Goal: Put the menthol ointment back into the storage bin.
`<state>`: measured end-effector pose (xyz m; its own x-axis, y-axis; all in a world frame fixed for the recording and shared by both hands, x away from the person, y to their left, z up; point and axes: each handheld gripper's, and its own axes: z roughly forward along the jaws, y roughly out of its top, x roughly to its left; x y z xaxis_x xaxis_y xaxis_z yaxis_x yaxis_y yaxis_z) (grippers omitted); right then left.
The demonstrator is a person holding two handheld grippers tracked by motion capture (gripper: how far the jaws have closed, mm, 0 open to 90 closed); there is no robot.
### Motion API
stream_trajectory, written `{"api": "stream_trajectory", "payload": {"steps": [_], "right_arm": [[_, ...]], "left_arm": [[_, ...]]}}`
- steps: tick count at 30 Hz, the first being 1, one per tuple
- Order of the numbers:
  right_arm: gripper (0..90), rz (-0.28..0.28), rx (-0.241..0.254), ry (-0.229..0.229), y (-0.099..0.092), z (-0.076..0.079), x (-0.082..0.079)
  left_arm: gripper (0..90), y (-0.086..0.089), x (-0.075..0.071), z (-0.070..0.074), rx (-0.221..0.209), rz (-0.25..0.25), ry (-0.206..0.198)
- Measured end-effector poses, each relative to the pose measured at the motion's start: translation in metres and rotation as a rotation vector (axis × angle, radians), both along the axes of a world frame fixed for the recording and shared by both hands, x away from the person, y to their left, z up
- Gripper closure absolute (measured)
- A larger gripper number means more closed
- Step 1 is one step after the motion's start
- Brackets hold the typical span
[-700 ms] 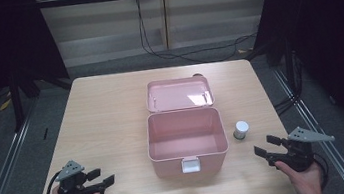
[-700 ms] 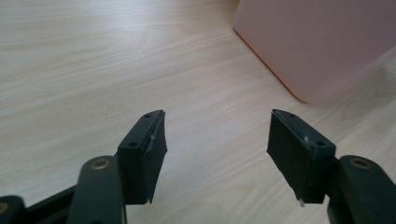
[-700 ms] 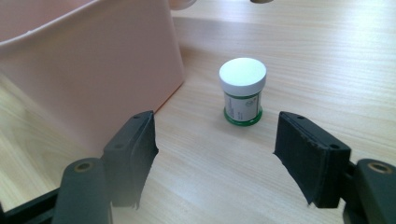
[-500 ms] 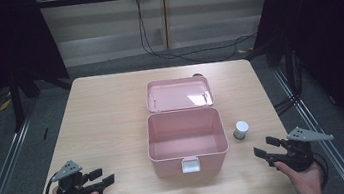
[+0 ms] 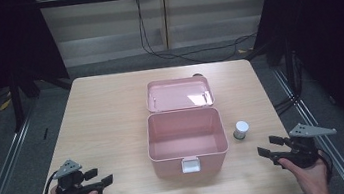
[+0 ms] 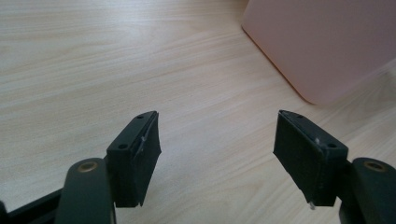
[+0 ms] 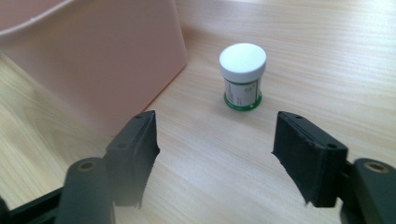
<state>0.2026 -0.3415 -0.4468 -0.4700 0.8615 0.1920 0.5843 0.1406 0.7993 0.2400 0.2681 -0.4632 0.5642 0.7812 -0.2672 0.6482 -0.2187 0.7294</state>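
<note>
right gripper view: right gripper [image 7: 215, 140] empty, jaws apart, jar [image 7: 242, 77] at twelve o'clock beside open box [image 7: 93, 56]; left gripper [image 6: 217, 154] likewise open, idle; judged pre-grasp, next advance and close on jar.

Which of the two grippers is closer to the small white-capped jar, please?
The right gripper: the jar stands just ahead of it, right of the pink box. The left gripper sits beyond the box's other side.
</note>
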Motion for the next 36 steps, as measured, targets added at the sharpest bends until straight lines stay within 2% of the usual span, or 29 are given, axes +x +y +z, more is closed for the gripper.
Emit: {"api": "stream_trajectory", "payload": {"steps": [3, 8, 10, 13, 15, 16, 17, 18, 21, 22, 23, 25, 28, 29, 30, 32, 33, 34, 36], "right_arm": [[35.0, 0.039, 0.039, 0.008, 0.003, 0.010, 0.010], [38.6, 0.101, -0.010, 0.038, 0.013, 0.020, 0.024], [38.5, 0.105, -0.020, 0.044, 0.014, 0.022, 0.026], [38.6, 0.109, -0.004, 0.063, 0.014, 0.025, 0.033], [38.1, 0.099, -0.022, 0.073, 0.014, 0.028, 0.038], [37.6, 0.113, -0.017, 0.104, 0.014, 0.032, 0.043], [37.6, 0.113, -0.017, 0.104, 0.014, 0.032, 0.043], [37.4, 0.117, -0.052, 0.112, 0.017, 0.036, 0.048], [37.4, 0.137, -0.073, 0.140, 0.020, 0.039, 0.054], [37.8, 0.149, -0.101, 0.163, 0.024, 0.043, 0.061], [37.8, 0.149, -0.101, 0.163, 0.024, 0.043, 0.061], [41.1, 0.159, -0.143, 0.192, 0.028, 0.048, 0.072], [42.1, 0.157, -0.161, 0.201, 0.028, 0.051, 0.079], [42.2, 0.167, -0.168, 0.218, 0.029, 0.052, 0.084], [43.0, 0.169, -0.206, 0.246, 0.032, 0.052, 0.090], [43.7, 0.178, -0.229, 0.275, 0.036, 0.051, 0.096], [43.7, 0.178, -0.229, 0.275, 0.036, 0.051, 0.096], [44.6, 0.199, -0.246, 0.309, 0.039, 0.050, 0.102], [45.1, 0.203, -0.270, 0.326, 0.042, 0.049, 0.107]], "left_arm": [[31.5, -0.001, 0.000, 0.001, 0.006, 0.000, -0.008], [31.5, -0.002, 0.000, 0.000, 0.004, 0.003, -0.004], [31.6, -0.002, 0.000, 0.000, 0.002, -0.003, -0.002], [31.5, -0.004, 0.000, 0.000, 0.010, -0.009, -0.002], [31.7, -0.004, 0.000, 0.000, 0.015, -0.012, -0.005], [31.8, -0.004, 0.000, 0.000, 0.015, -0.012, -0.006], [31.7, -0.004, 0.000, 0.000, 0.015, -0.012, -0.006], [31.7, -0.004, 0.000, 0.000, 0.015, -0.011, -0.005], [31.9, -0.004, 0.001, 0.000, 0.014, -0.012, -0.003], [32.1, -0.005, 0.001, 0.000, 0.016, -0.013, -0.003], [32.1, -0.005, 0.001, 0.000, 0.018, -0.019, -0.005], [32.7, -0.005, 0.001, 0.000, 0.021, -0.021, -0.005], [32.7, -0.004, 0.001, 0.000, 0.021, -0.021, -0.007], [32.7, -0.004, 0.000, 0.000, 0.017, -0.017, -0.007], [32.7, -0.004, 0.000, 0.000, 0.024, -0.020, -0.005], [32.7, -0.004, -0.001, 0.000, 0.017, -0.020, -0.005], [32.6, -0.004, -0.001, 0.000, 0.017, -0.020, -0.005], [32.6, -0.004, -0.001, 0.000, 0.024, -0.023, -0.005], [32.6, -0.004, 0.000, 0.000, 0.028, -0.024, -0.003]]}}
